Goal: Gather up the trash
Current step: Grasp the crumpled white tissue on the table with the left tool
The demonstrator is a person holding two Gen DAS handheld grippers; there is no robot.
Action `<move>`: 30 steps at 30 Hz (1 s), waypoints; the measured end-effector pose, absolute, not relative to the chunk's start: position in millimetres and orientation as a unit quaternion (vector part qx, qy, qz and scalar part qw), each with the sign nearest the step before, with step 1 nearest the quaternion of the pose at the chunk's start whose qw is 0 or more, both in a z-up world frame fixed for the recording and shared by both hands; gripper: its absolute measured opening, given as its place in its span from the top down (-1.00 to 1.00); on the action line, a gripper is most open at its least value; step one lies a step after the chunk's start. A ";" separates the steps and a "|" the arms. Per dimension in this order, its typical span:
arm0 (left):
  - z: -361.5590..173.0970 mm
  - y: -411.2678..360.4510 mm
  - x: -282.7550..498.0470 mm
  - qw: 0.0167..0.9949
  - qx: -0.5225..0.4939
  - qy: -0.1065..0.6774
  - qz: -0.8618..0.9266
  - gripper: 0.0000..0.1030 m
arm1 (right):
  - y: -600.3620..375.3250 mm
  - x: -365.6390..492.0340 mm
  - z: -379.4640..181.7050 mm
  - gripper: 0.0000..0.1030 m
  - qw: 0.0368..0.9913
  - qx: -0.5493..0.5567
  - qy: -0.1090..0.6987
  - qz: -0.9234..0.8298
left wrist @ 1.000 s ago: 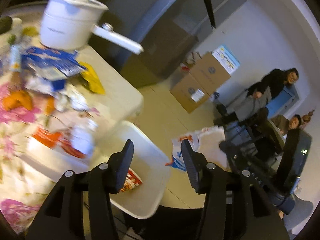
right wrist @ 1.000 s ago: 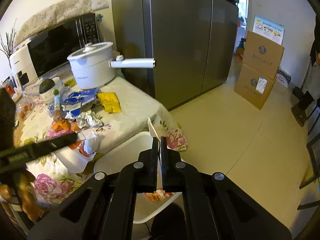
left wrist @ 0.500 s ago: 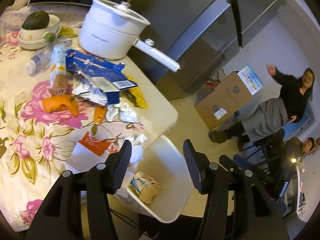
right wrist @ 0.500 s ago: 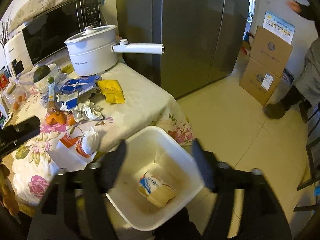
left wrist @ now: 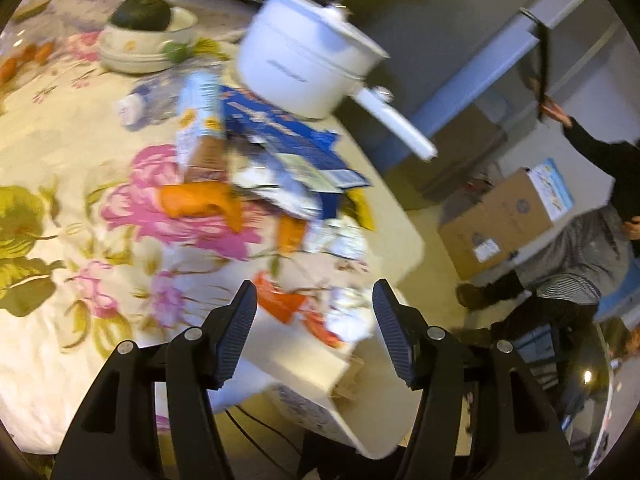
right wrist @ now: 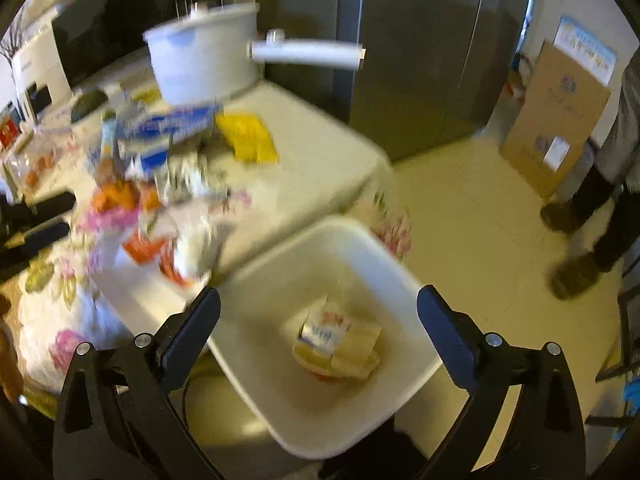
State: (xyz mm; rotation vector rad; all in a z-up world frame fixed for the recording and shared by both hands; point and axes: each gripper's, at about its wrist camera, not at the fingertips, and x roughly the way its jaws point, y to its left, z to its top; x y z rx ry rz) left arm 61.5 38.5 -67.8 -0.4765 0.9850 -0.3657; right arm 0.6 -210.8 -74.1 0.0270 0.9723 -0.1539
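Both tools gape wide, empty — crumpled wrapper just ahead of left tool: light, soft; pinch its bunched middle.

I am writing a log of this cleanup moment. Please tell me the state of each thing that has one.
Left hand-held gripper: open, empty, over the table edge.
Right hand-held gripper: open, empty, above the bin.
White bin: uncovered, holds a crumpled carton.
White pot: lid on, upright.
Wrappers on the table: not yet collected.
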 end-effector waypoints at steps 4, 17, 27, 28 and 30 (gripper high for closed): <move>-76.5 45.9 68.9 0.836 -0.210 0.478 -0.167 -0.16 | -194.7 -2.7 -76.5 -0.84 0.884 -0.040 0.459 -0.078; -88.7 -25.0 57.1 0.816 -0.132 0.509 -0.239 -0.16 | -198.3 -6.1 -80.9 -0.84 0.879 -0.052 0.465 -0.092; -112.6 -87.5 76.3 0.834 -0.020 0.499 -0.233 -0.12 | -210.5 -7.1 -88.9 -0.84 0.869 -0.048 0.480 -0.107; -114.2 -89.4 77.8 0.835 -0.016 0.499 -0.232 -0.06 | -210.5 -6.8 -89.6 -0.84 0.869 -0.048 0.481 -0.107; -116.6 -93.1 80.0 0.835 -0.009 0.497 -0.235 0.01 | -207.8 -5.4 -91.0 -0.84 0.867 -0.052 0.484 -0.105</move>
